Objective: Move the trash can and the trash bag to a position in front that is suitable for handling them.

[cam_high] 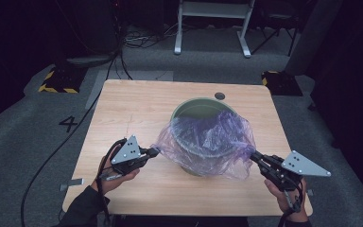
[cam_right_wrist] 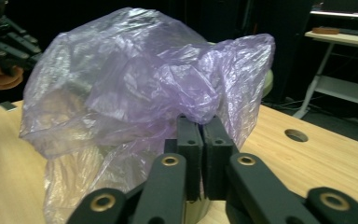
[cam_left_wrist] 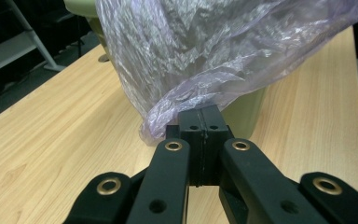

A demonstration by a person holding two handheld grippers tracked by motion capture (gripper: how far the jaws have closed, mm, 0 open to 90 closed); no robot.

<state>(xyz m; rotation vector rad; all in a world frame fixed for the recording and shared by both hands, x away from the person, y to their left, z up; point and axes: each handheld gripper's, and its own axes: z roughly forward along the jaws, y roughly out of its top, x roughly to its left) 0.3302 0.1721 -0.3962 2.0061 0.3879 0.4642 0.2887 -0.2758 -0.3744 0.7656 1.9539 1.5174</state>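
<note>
Left tongs (cam_high: pixel 155 152) pressed together on the near-left edge of a translucent purple plastic bag (cam_high: pixel 208 139), as a person's left hand (cam_high: pixel 115 177) holds them low over the wooden tabletop (cam_high: pixel 123 109). In the left gripper view the two black pads (cam_left_wrist: pixel 203 126) meet flush, with a fold of the purple film (cam_left_wrist: pixel 205 56) caught at their tips. Right tongs (cam_high: pixel 255 156), held in the right hand (cam_high: pixel 286 191), pinch the bag's opposite edge at the near-right; in the right gripper view their pads (cam_right_wrist: pixel 200 140) stand close together with crumpled film (cam_right_wrist: pixel 140 93) gathered right at them, and the other gripper (cam_right_wrist: pixel 7 42) shows far off at upper left.

The bag is stretched between the two pairs of tongs and draped over the mouth of a round olive-green bin (cam_high: pixel 194 105) standing upright near the middle of the tabletop. The bag covers the bin's near rim and hangs down its front wall, while the far rim stays bare. A small round hole (cam_high: pixel 220 96) is set in the tabletop just behind the bin. Beyond the tabletop lie grey carpet, black cables (cam_high: pixel 61 146) and the white legs of a frame (cam_high: pixel 212 28).
</note>
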